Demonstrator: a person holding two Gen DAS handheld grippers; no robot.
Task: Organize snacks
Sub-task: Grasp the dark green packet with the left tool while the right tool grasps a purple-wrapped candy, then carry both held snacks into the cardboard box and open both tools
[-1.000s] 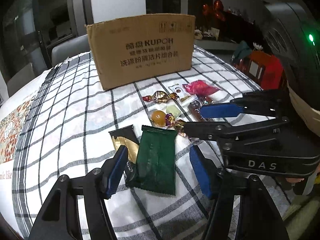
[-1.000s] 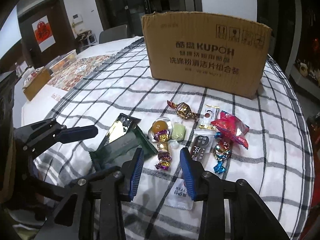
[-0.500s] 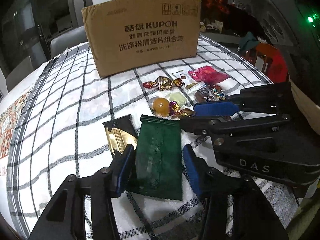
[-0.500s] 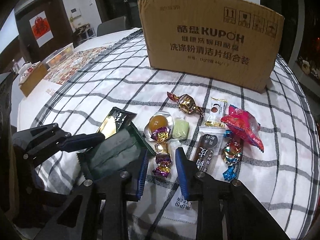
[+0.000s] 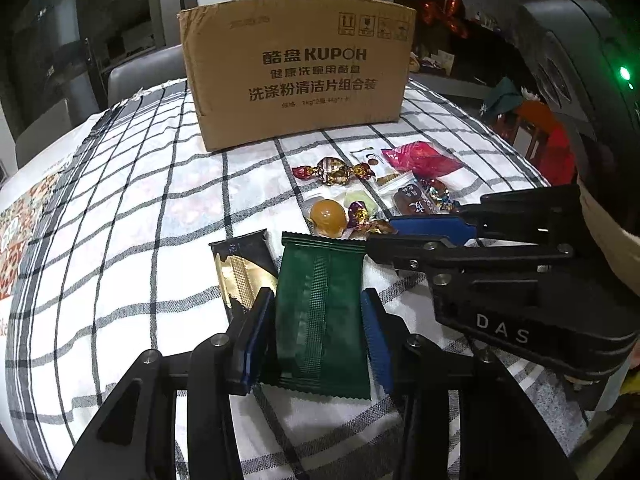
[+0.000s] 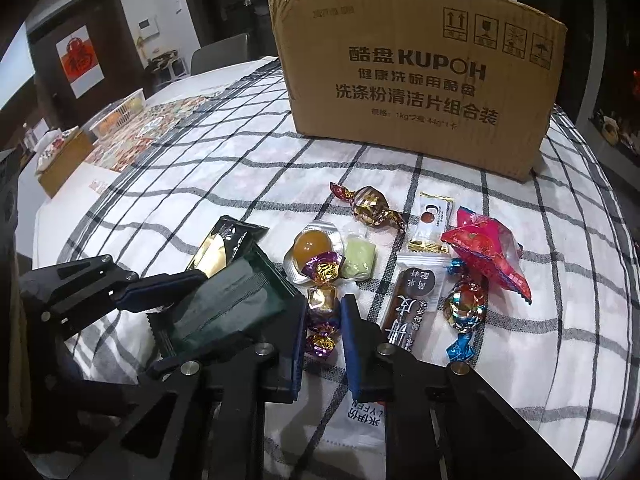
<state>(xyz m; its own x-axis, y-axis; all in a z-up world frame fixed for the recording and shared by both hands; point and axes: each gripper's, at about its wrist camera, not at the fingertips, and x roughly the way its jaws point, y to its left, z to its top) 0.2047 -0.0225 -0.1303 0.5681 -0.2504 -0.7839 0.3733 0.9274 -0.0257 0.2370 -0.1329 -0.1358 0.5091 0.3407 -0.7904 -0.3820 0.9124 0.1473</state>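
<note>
The green packet (image 5: 322, 312) lies flat on the checked desk (image 5: 120, 208), between the left gripper (image 5: 316, 332) jaws, which have just been closing and seem to touch its long edges. It looks light, soft and slippery, so the sides are best. The right gripper (image 6: 322, 340) jaws are closed on a small purple-gold candy (image 6: 320, 312). I count one cardboard box (image 6: 416, 80) and two flat packets.

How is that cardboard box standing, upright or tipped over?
Upright: the cardboard box rests on the checked cloth, its print and arrows right way up.
</note>
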